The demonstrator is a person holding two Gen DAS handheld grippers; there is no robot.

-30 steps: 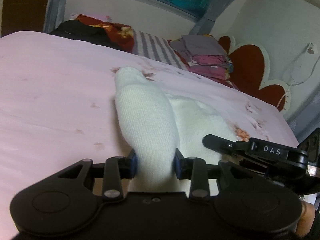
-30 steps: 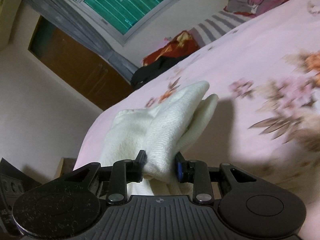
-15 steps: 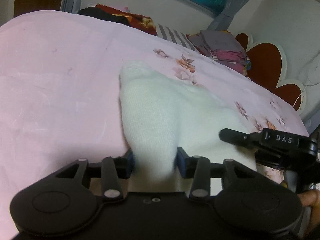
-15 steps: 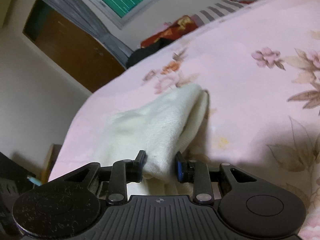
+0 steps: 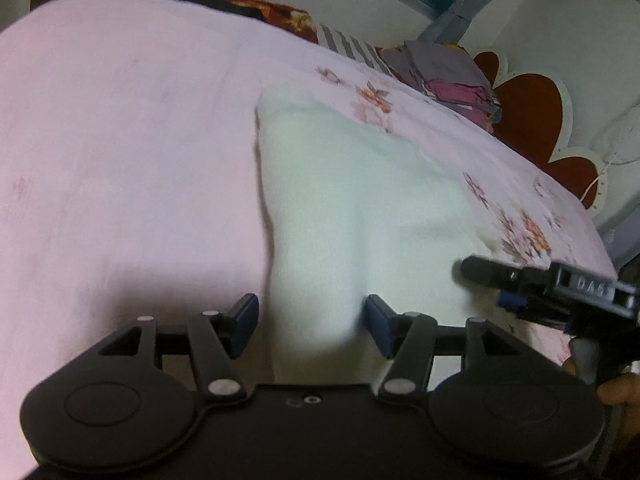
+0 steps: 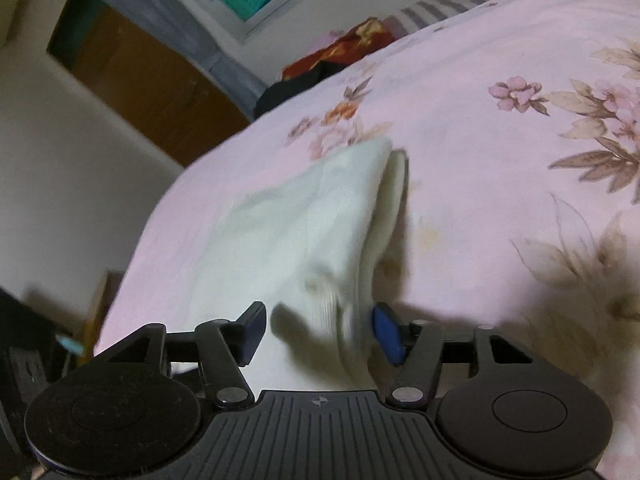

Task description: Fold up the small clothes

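Evidently we are at the release stage of a fold: the white knitted garment point(image 5: 360, 208) lies on the pink floral bedsheet point(image 5: 120, 140), and both tools have their fingers spread. In the left wrist view, the left gripper point(image 5: 311, 320) straddles the near edge of the cloth, its blue pads standing clear on either side with visible gaps, so we judge nothing is pinched. In the right wrist view, the right gripper point(image 6: 320, 330) is likewise parted; a raised ridge of the fabric point(image 6: 320, 232) sits between the pads, close to the right-hand one, though blur prevents us from saying whether it touches. The far end of the garment shows two layers, one lying over the other, which suggests a fold has been laid. The right tool also appears at the lower right of the left view, just beside the cloth. We judge the next move calls for drawing both tools back without snagging the knit, then regrasping an edge for a second fold or flattening the ridge. A stack of folded clothes point(image 5: 448, 72) rests at the far side of the bed.
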